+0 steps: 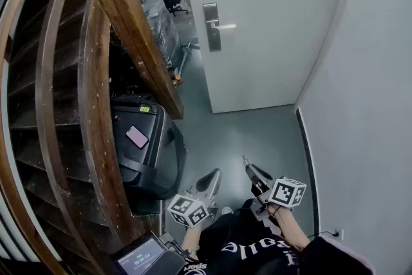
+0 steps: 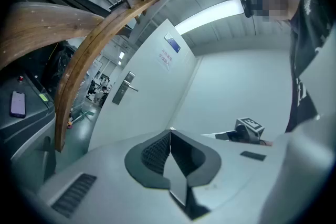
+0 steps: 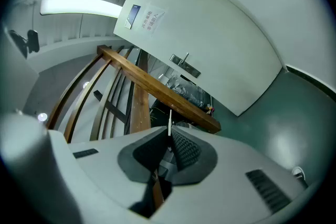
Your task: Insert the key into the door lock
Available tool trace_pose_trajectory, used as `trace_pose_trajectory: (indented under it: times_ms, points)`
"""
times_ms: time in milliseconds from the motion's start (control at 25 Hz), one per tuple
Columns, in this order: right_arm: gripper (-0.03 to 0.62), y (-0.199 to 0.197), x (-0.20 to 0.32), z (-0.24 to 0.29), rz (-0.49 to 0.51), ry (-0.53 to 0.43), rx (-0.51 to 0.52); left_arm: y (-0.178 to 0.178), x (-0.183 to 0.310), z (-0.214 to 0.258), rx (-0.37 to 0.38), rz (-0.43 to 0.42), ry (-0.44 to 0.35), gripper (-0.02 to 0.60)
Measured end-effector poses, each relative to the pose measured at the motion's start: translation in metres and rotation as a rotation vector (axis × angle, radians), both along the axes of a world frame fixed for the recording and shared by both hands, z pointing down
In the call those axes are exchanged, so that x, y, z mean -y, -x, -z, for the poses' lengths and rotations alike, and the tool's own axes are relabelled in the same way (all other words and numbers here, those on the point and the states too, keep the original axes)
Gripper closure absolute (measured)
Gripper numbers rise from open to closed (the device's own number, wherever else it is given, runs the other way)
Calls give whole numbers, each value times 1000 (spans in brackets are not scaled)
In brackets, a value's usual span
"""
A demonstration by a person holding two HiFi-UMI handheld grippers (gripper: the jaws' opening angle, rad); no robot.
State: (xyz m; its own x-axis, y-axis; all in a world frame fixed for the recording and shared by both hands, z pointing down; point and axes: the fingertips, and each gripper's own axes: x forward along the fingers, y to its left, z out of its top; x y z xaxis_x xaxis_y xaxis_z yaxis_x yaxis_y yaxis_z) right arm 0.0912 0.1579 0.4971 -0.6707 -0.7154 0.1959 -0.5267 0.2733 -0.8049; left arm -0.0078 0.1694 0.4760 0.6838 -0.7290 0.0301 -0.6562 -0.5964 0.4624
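Observation:
The white door (image 1: 270, 16) stands shut ahead, with a steel lock plate and lever handle (image 1: 213, 26) on its left side. The same lock plate (image 2: 122, 89) shows far off in the left gripper view, and the lock plate (image 3: 185, 65) also appears in the right gripper view. My right gripper (image 1: 249, 169) is low, near the person's body, shut on a thin metal key (image 3: 169, 122) whose tip pokes out past the pads. The key (image 1: 244, 159) points toward the door. My left gripper (image 1: 215, 176) hangs beside it, shut with nothing in it.
A curved wooden stair railing (image 1: 129, 22) runs along the left. Below it sits a black case (image 1: 151, 151) with a pink phone (image 1: 136, 136) on top. A small screen (image 1: 140, 259) is at the bottom left. A white wall (image 1: 373, 106) closes the right side.

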Motion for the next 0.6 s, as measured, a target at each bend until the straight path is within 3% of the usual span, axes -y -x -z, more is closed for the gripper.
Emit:
trace_pose_trajectory:
  times_ms: [360, 600]
  points:
    - [559, 16, 52, -4, 20, 3, 10, 12, 59, -6, -17, 9, 19, 575]
    - [559, 9, 129, -2, 36, -16, 13, 8, 128, -7, -15, 28, 19, 575]
